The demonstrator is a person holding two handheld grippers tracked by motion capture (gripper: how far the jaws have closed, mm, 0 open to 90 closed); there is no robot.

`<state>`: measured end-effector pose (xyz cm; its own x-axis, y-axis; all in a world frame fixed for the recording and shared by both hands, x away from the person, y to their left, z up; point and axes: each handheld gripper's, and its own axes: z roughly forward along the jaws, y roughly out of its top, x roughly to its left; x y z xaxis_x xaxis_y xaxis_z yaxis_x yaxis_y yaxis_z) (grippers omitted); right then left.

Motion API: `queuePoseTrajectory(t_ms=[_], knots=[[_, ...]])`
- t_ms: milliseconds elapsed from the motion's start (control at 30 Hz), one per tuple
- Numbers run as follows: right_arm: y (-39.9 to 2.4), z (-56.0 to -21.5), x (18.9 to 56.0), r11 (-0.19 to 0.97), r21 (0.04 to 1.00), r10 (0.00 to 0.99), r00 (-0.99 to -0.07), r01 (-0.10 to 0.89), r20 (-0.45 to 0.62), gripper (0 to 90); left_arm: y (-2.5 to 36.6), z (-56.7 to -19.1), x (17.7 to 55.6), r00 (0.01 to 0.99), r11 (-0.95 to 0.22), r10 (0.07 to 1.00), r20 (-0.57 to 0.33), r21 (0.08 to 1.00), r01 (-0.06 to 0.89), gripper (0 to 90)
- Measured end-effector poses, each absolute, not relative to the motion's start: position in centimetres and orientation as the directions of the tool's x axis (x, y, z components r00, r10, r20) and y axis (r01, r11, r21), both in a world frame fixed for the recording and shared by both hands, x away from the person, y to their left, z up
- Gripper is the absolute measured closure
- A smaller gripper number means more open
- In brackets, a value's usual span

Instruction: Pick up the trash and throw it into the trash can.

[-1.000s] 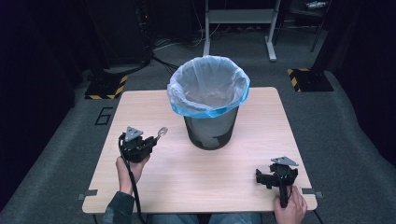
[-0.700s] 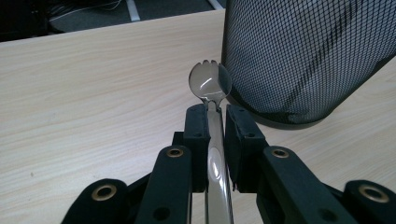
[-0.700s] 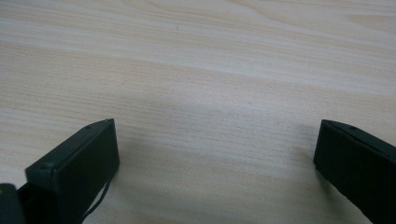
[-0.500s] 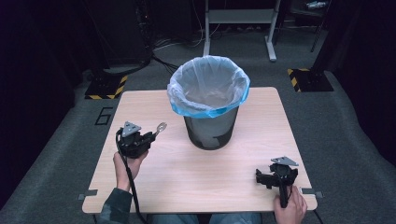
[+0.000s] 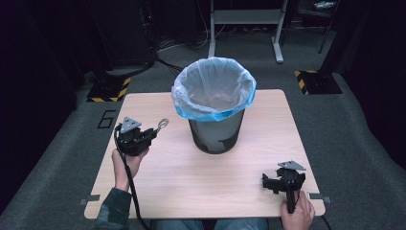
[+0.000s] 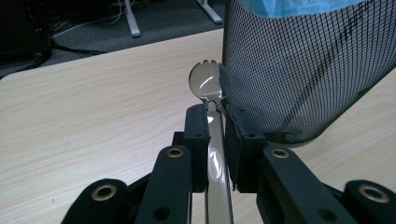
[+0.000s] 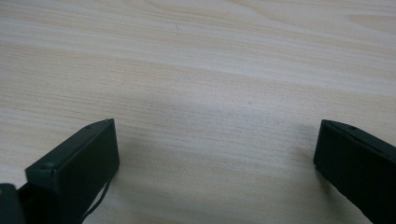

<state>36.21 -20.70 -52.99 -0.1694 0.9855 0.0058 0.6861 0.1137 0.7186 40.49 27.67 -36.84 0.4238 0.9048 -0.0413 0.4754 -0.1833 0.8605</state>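
One spork [image 6: 209, 84], one lined bin [image 5: 214, 103], two grippers: the left gripper [image 5: 152, 132] clamps the spork, now higher; the right gripper [image 7: 215, 154] stays spread.

Grey carpet floor [image 5: 364, 120]; dark surroundings; white metal stand [image 5: 244, 19] behind; yellow-black hazard-striped plates [image 5: 313, 81] on floor.

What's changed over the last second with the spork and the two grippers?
The left gripper, shut on the metal spork, has lifted a little, up and slightly left in the high view, beside the lined mesh bin. The right gripper stayed open and in place near the table's right front corner; the bin has not moved.
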Motion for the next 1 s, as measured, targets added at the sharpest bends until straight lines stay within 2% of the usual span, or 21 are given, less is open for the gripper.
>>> queuePoseTrajectory(t_ms=[1000], knots=[[-20.7,-53.0,36.2,0.114,0.719,0.986,-0.169,0.686,0.006,0.0,27.4,-31.0,43.4,0.418,-0.210,0.908,0.016,0.881,0.423,79.1]])
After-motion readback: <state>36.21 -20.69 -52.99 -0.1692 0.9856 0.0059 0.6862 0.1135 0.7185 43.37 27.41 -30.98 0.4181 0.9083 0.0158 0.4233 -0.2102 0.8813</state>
